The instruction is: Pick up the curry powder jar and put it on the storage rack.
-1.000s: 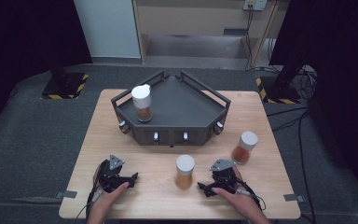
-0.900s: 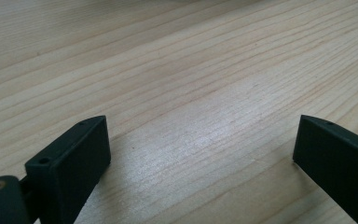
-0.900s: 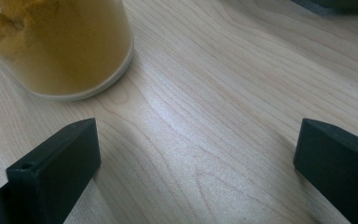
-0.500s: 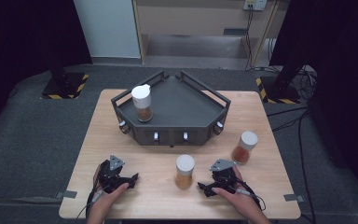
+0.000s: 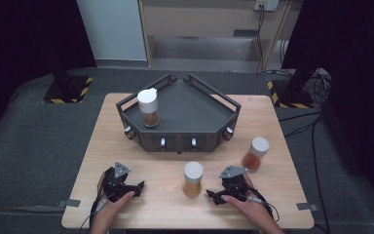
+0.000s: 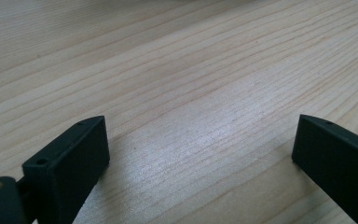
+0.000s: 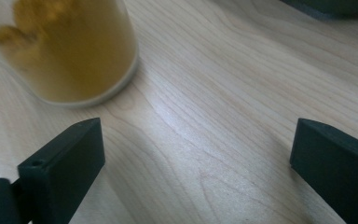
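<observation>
A wooden table (image 5: 126,146) seen from above. The nearest jar (image 5: 193,179), white-capped with amber contents, stands at the table's 6 o'clock, between the two hands. In the right gripper view its base shows at 11 o'clock, blurred and cut off by the frame edge, so its cap is hidden there. The right gripper (image 5: 212,196) rests on the table just beside the jar, at the jar's 4 o'clock, not touching it. Its jaws stand wide apart with only bare wood between them, and they have just been closing a little. The left gripper (image 5: 139,186) rests at the table's 7 o'clock, jaws spread wide and holding nothing. Both forearms are cut off at the bottom edge. A second jar (image 5: 255,154) stands at 4 o'clock. A third jar (image 5: 148,107) sits in the left corner of a dark tray (image 5: 195,109) at 12 o'clock. Compared with a second ago, the jars, tray and both hands lie in the same places.
</observation>
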